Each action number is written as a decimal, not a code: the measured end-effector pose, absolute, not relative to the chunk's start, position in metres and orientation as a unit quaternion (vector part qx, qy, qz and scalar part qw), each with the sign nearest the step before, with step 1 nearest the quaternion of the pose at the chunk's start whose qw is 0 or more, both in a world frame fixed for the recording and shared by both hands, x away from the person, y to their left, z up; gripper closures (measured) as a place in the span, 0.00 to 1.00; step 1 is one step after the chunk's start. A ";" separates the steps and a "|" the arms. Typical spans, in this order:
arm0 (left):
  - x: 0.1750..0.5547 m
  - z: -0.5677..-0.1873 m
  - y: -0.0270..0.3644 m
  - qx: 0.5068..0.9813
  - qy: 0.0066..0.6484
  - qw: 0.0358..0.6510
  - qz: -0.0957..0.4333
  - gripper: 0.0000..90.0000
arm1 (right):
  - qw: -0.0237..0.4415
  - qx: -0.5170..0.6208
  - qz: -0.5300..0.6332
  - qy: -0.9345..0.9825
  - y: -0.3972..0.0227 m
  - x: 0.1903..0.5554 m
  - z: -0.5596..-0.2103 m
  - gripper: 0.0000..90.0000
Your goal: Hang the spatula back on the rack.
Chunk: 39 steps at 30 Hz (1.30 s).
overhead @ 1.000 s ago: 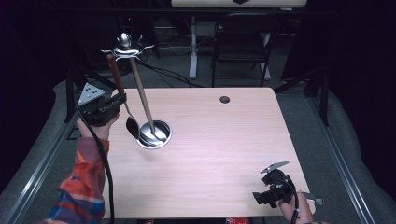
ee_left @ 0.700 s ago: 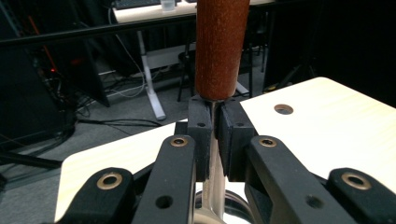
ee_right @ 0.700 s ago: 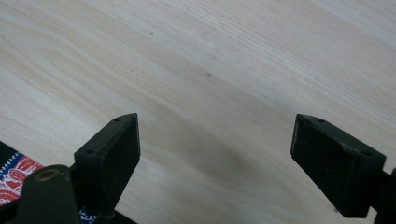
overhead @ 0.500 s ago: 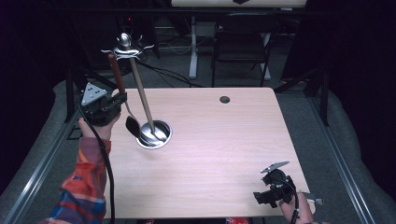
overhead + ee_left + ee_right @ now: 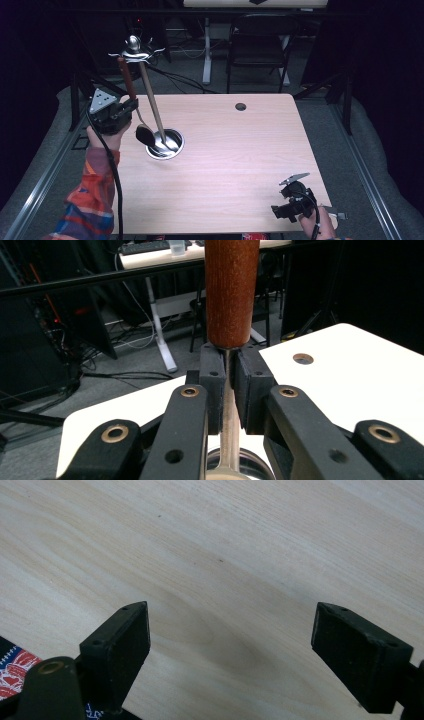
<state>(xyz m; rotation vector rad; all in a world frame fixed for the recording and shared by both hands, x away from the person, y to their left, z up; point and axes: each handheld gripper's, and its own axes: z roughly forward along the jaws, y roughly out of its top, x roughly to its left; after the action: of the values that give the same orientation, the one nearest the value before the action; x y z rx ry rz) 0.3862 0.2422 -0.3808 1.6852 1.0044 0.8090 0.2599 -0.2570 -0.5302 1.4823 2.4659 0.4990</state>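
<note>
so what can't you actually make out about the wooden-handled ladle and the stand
- Brown wooden-handled steel ladle: left gripper view's top edge crops the handle, and the shut left gripper hides its bowl.
- Silver utensil stand: in the high view its top hooks are too small and dark to count.
- Open right gripper: right gripper view cuts off its body.

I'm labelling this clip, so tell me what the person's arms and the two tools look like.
Both are black two-jaw tools with blocky pads. The left tool carries a grey three-cornered plate and trails a black cable over an orange, red and blue plaid sleeve. The right tool bears a grey plate too.
</note>
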 end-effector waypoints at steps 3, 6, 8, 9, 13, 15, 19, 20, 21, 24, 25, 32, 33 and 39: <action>0.386 -0.381 0.242 0.693 0.413 0.486 0.336 0.92 | 0.108 0.504 0.169 0.840 -0.257 0.260 -0.530 0.17; 0.387 -0.382 0.242 0.694 0.416 0.482 0.337 0.92 | 0.108 0.505 0.170 0.839 -0.256 0.260 -0.530 0.17; 0.388 -0.383 0.242 0.694 0.415 0.483 0.335 0.92 | 0.110 0.504 0.171 0.839 -0.257 0.260 -0.530 0.17; 0.388 -0.383 0.242 0.695 0.415 0.483 0.334 0.92 | 0.110 0.503 0.170 0.840 -0.257 0.260 -0.530 0.17; 0.388 -0.383 0.241 0.699 0.410 0.483 0.332 0.92 | 0.110 0.503 0.174 0.839 -0.256 0.259 -0.530 0.17; 0.388 -0.383 0.241 0.698 0.409 0.485 0.332 0.91 | 0.110 0.500 0.169 0.842 -0.256 0.259 -0.529 0.17; 0.386 -0.383 0.241 0.696 0.408 0.492 0.327 0.88 | 0.108 0.499 0.171 0.843 -0.256 0.259 -0.529 0.17; 0.386 -0.383 0.241 0.696 0.407 0.493 0.327 0.86 | 0.112 0.499 0.168 0.843 -0.256 0.259 -0.529 0.17; 0.385 -0.382 0.241 0.696 0.407 0.493 0.326 0.85 | 0.111 0.499 0.170 0.842 -0.256 0.258 -0.529 0.17; 0.385 -0.382 0.240 0.702 0.406 0.490 0.320 0.81 | 0.112 0.498 0.167 0.844 -0.256 0.258 -0.529 0.17; 0.385 -0.382 0.239 0.706 0.406 0.486 0.318 0.78 | 0.109 0.498 0.170 0.843 -0.256 0.258 -0.529 0.17; 0.385 -0.383 0.237 0.717 0.417 0.470 0.302 0.47 | 0.110 0.496 0.171 0.845 -0.256 0.257 -0.528 0.17; 0.385 -0.383 0.236 0.718 0.419 0.467 0.301 0.44 | 0.111 0.496 0.170 0.844 -0.256 0.257 -0.528 0.17; 0.380 -0.384 0.239 0.722 0.427 0.457 0.296 0.27 | 0.106 0.496 0.173 0.845 -0.255 0.257 -0.528 0.17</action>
<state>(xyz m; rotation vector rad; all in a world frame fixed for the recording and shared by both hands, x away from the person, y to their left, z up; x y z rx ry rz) 0.3797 0.2391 -0.3835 1.7802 1.0518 0.7301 0.2565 -0.2554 -0.5279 1.4594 2.4871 0.5091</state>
